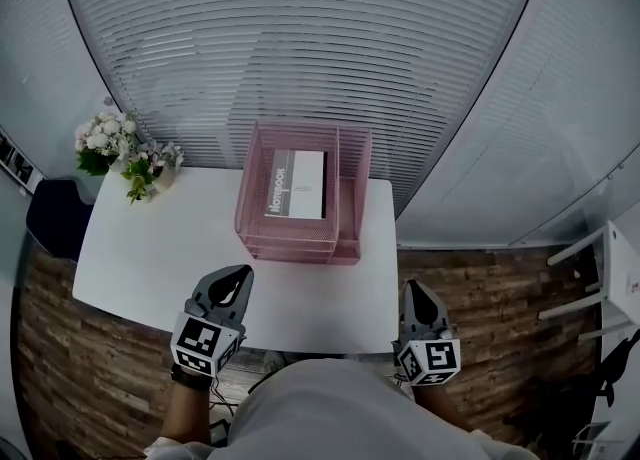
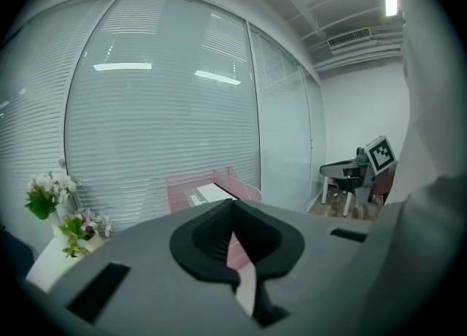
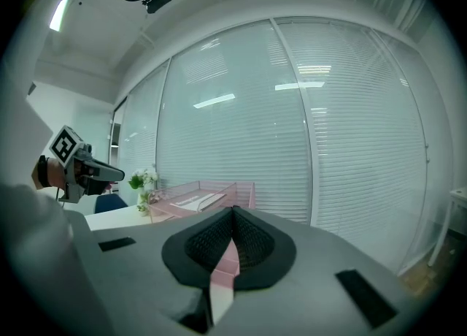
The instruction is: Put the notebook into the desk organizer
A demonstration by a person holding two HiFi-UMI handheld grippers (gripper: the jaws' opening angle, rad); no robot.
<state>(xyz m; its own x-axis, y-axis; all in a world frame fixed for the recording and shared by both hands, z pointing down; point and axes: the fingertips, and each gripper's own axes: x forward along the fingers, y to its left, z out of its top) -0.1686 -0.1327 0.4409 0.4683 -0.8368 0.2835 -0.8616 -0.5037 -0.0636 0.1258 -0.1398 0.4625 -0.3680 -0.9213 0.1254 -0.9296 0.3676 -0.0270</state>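
The pink wire desk organizer (image 1: 345, 210) stands at the far middle of the white table (image 1: 150, 248), against the blinds. The grey and white notebook (image 1: 297, 184) lies flat in its top tray; it also shows in the left gripper view as the notebook (image 2: 208, 194) inside the organizer (image 2: 179, 188). My left gripper (image 1: 240, 274) hovers over the table's near edge, shut, with nothing between its jaws. My right gripper (image 1: 413, 289) is just off the table's near right corner, shut and empty as well. Both are well short of the organizer (image 3: 191, 199).
A vase of white and pink flowers (image 1: 122, 151) stands at the table's far left corner. A dark blue chair (image 1: 55, 216) is left of the table, and white furniture (image 1: 615, 283) is at the right over the wood floor. Window blinds close off the back.
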